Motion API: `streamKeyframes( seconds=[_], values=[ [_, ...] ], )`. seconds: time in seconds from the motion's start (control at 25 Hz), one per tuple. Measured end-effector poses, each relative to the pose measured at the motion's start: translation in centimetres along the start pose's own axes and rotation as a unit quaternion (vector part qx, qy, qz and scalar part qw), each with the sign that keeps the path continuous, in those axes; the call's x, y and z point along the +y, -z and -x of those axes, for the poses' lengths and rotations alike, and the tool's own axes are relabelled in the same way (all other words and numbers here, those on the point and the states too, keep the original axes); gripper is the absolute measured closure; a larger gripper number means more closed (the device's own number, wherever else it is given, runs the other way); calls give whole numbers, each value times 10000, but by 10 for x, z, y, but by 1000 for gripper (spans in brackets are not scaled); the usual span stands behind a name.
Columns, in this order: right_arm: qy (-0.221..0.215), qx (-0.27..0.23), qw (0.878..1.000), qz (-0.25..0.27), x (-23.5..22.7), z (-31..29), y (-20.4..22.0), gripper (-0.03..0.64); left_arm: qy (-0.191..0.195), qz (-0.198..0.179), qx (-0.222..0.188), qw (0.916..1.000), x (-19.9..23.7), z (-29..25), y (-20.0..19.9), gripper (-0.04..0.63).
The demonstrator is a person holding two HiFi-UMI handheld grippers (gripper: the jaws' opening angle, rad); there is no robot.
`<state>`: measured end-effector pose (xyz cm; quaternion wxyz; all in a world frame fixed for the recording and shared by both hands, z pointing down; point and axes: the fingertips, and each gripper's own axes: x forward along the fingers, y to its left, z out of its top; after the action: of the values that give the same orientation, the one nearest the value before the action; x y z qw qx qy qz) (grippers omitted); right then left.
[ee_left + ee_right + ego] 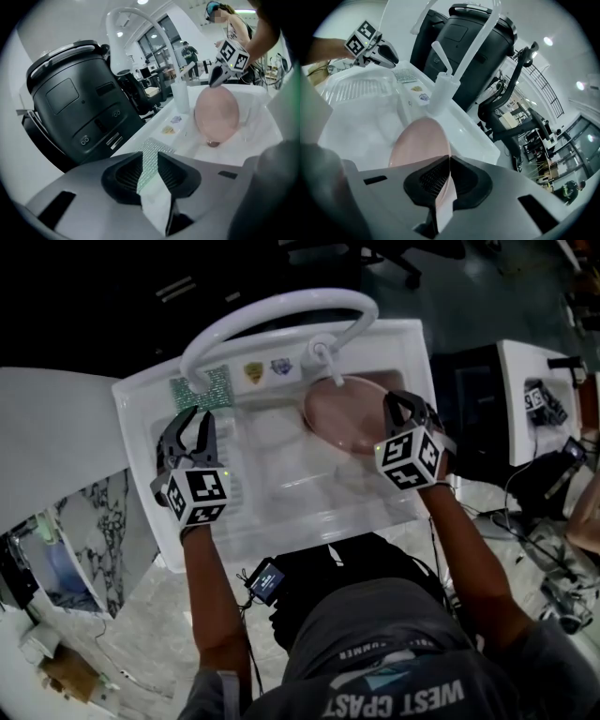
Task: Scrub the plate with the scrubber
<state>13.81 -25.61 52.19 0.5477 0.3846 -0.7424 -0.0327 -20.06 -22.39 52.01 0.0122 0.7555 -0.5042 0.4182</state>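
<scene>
My left gripper hangs over the left end of the white plastic sink, its jaws apart and clamped on nothing. Through the gap I look at the glittery green-and-silver mesh scrubber, which lies flat on the sink's back ledge, just ahead of my fingertips.

My right gripper is closed on the rim of the round pale-pink plate. The plate stands tilted on edge at the right side of the basin, just under the spout of the white arched faucet.

The faucet's column rises from the ledge between scrubber and plate. Behind the sink a big black lidded appliance fills the background.

Two small stickers sit on the ledge right of the scrubber, their print too small to read. White lettering on my grey shirt looks like "WEST COAST".
</scene>
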Motion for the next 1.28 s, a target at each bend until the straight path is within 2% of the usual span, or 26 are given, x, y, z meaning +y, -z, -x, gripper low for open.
streamKeyframes(
  seconds=[0.12, 0.28, 0.36, 0.44, 0.48, 0.56, 0.8, 1.08, 1.16, 1.28],
  values=[
    [81, -14, 9999, 97, -1, 3, 0, 580, -45, -736, 260, 9969, -2, -11, 7, 439],
    [94, -18, 9999, 119, -1, 5, -1, 580, 99, -1754, 702, 9819, -9, -34, 20, 328],
    [96, -22, 9999, 103, -2, 6, -1, 580, 204, -2076, 884, 9740, -13, -44, 28, 316],
    [92, -21, 9999, 76, -2, 7, -1, 578, 254, -2177, 936, 9712, -14, -49, 31, 326],
    [88, -22, 9999, 65, -2, 7, -1, 580, 236, -2178, 911, 9714, -13, -50, 30, 332],
    [75, -22, 10000, 42, -2, 7, 0, 580, 172, -2130, 816, 9735, -10, -50, 28, 399],
    [-3, 8, 10000, -46, -3, 7, 3, 580, 151, -1893, 489, 9806, -9, -42, 15, 454],
    [-106, 60, 9999, -83, -4, 8, 5, 580, -12, -1332, -101, 9910, -13, -9, -19, 505],
    [-124, 77, 9999, -82, -5, 8, 6, 580, -12, -1092, -283, 9936, -20, 0, -32, 505],
    [-162, 91, 9998, -101, -5, 8, 8, 580, 294, -364, -642, 9968, -50, 10, -56, 505]
  ],
)
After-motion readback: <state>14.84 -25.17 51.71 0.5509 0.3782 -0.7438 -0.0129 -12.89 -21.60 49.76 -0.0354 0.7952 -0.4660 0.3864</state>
